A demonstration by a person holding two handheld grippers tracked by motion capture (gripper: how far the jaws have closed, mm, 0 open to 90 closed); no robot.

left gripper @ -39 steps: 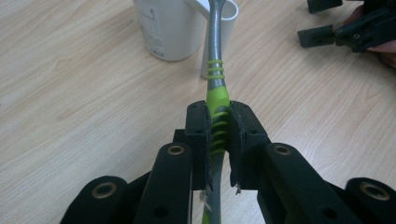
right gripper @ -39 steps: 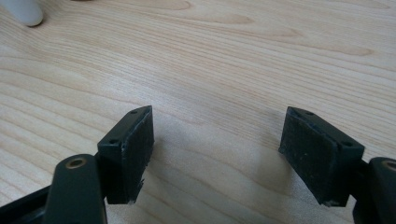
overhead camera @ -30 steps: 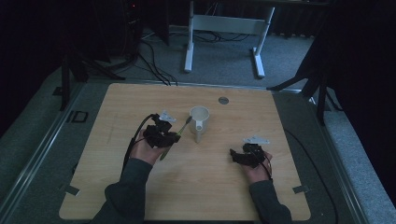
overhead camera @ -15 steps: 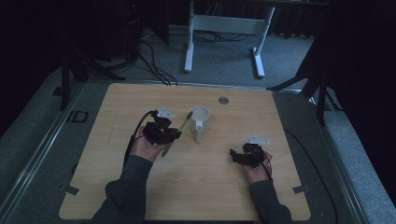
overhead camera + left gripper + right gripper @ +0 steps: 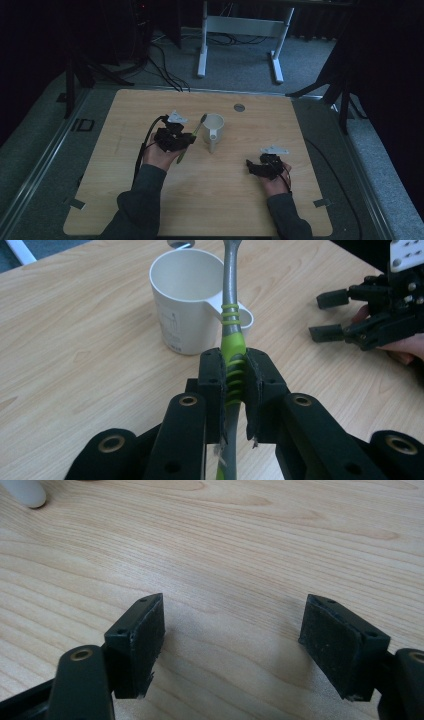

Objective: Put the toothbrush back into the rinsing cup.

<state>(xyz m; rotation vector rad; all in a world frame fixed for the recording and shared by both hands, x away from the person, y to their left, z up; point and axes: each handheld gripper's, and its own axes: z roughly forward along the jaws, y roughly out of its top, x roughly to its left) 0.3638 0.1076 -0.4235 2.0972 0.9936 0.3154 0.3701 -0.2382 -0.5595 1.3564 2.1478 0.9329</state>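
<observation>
Both forearms are reaching in over the table's near edge. The left gripper [image 5: 234,377] is clamping its jaws tight, with the left hand [image 5: 159,156] wrapped under it. The right gripper [image 5: 234,645] is holding its jaws wide apart, low over the table's right side.

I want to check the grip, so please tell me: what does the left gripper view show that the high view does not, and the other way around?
The left gripper view shows the pads pressing the toothbrush at its ribbed green grip, and the faint print on the white mug. The high view shows both forearms, the whole wooden table and the white frame behind it. Both show the mug, the toothbrush, and the open right gripper resting apart.
</observation>
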